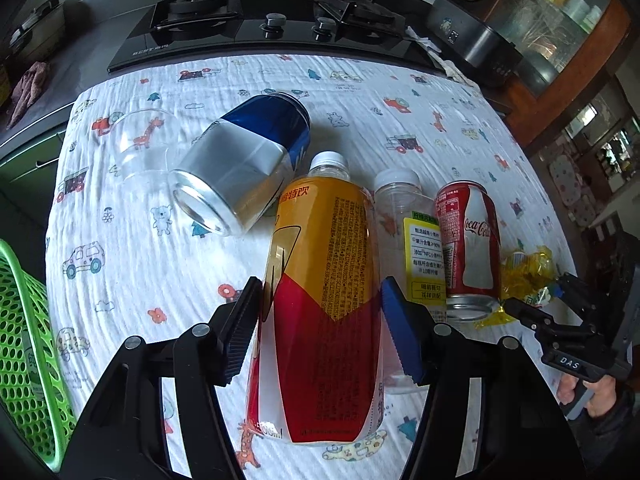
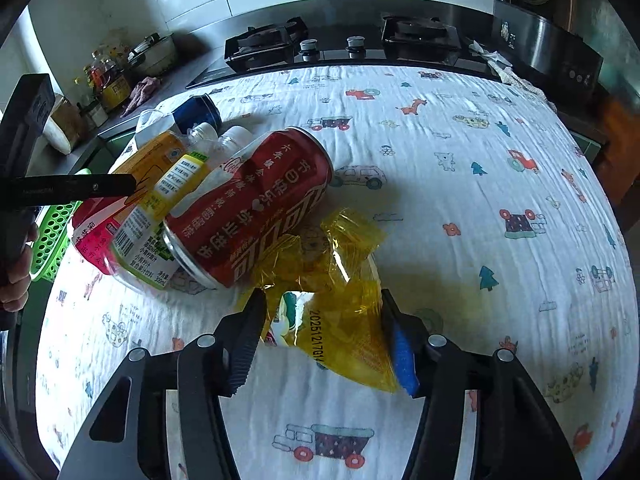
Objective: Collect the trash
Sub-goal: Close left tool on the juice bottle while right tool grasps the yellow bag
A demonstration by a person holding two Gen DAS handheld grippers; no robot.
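My left gripper (image 1: 320, 320) has its jaws around a yellow-and-red drink bottle (image 1: 324, 288) lying on the patterned cloth, pads touching its sides. Beside it lie a clear bottle with a yellow label (image 1: 416, 240), a red Coca-Cola can (image 1: 470, 240), a blue-and-silver can (image 1: 244, 160) and a clear plastic cup (image 1: 140, 144). My right gripper (image 2: 324, 340) is open around a crumpled yellow plastic wrapper (image 2: 340, 312). The red can (image 2: 248, 208) lies just beyond it. The right gripper also shows at the right of the left wrist view (image 1: 528, 312).
A green mesh basket (image 1: 24, 344) stands at the left table edge, also visible in the right wrist view (image 2: 52, 236). A black gas stove (image 1: 260, 28) runs along the back. A cabinet and an appliance (image 1: 476, 32) stand at the back right.
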